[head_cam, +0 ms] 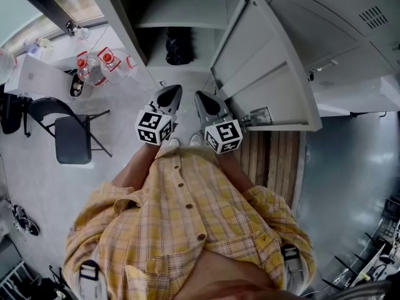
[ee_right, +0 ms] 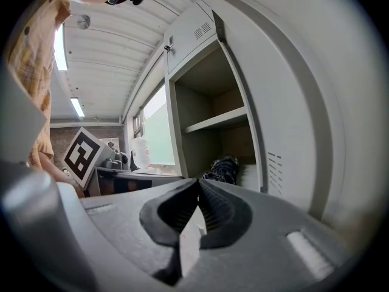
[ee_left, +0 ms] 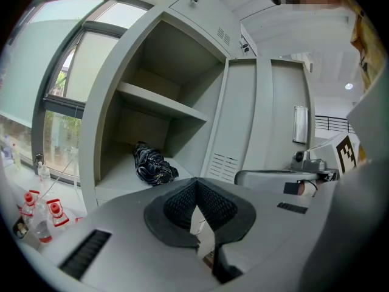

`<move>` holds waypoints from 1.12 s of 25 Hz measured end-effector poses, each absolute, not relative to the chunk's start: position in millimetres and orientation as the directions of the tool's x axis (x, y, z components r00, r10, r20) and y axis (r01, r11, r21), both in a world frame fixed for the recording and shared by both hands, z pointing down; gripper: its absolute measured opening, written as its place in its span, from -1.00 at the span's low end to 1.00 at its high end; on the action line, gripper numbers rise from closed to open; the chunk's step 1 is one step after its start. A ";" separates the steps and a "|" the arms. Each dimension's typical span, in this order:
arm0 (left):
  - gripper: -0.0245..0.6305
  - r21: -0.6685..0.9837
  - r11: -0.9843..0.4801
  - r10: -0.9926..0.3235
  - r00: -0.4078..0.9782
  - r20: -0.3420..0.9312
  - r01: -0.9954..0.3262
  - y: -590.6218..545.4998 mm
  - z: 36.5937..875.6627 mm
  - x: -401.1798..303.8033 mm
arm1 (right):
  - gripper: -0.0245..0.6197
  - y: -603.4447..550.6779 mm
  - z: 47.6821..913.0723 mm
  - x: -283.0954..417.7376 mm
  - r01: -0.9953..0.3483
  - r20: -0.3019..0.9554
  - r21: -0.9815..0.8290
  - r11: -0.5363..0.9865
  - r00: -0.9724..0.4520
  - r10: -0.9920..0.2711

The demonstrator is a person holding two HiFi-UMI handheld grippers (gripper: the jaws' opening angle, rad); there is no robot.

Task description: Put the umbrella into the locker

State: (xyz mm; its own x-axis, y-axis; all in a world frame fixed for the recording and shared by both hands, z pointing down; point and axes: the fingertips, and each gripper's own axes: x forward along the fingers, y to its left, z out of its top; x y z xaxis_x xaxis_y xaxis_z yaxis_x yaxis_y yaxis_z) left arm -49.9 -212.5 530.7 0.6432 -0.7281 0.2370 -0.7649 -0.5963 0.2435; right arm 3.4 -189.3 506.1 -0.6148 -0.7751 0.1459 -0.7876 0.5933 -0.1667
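A folded black umbrella [head_cam: 179,45] lies on the lower shelf inside the open grey locker [head_cam: 134,33]. It also shows in the left gripper view as a dark bundle, the umbrella [ee_left: 153,165], and in the right gripper view, the umbrella [ee_right: 223,169]. My left gripper [head_cam: 172,94] and right gripper [head_cam: 203,99] hang side by side in front of the locker, clear of the umbrella. Both are shut with nothing between the jaws. The left gripper [ee_left: 196,193] and right gripper [ee_right: 198,193] have their tips pressed together. The locker door [head_cam: 265,67] stands swung open at the right.
A folding chair [head_cam: 70,136] stands at the left on the floor. Behind it a white table [head_cam: 37,74] carries several plastic bottles [head_cam: 92,67]. More grey lockers [head_cam: 350,17] run to the right. A wooden slatted strip [head_cam: 275,161] lies below the open door.
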 end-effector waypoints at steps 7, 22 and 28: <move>-0.91 0.230 -0.599 -0.728 0.641 0.244 -0.767 -208.2 535.1 -53.5 | -0.93 -188.7 512.4 5.5 -0.790 0.158 -0.172 0.588 -0.612 -0.775; -0.91 0.229 -0.597 -0.726 0.639 0.255 -0.769 -200.2 545.3 -63.4 | -0.93 -190.1 524.8 15.0 -0.790 0.186 -0.187 0.583 -0.611 -0.769; -0.91 0.248 -0.576 -0.735 0.626 0.259 -0.779 -202.5 552.2 -68.5 | -0.93 -194.4 524.9 17.0 -0.786 0.169 -0.187 0.589 -0.616 -0.769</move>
State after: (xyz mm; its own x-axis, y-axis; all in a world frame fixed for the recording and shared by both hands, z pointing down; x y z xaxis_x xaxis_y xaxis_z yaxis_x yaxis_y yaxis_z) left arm -68.5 -202.5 552.2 0.6264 -0.7353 0.2588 -0.7788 -0.5760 0.2483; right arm 17.0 -194.4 524.9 -0.6163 -0.7692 0.1689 -0.7862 0.5888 -0.1875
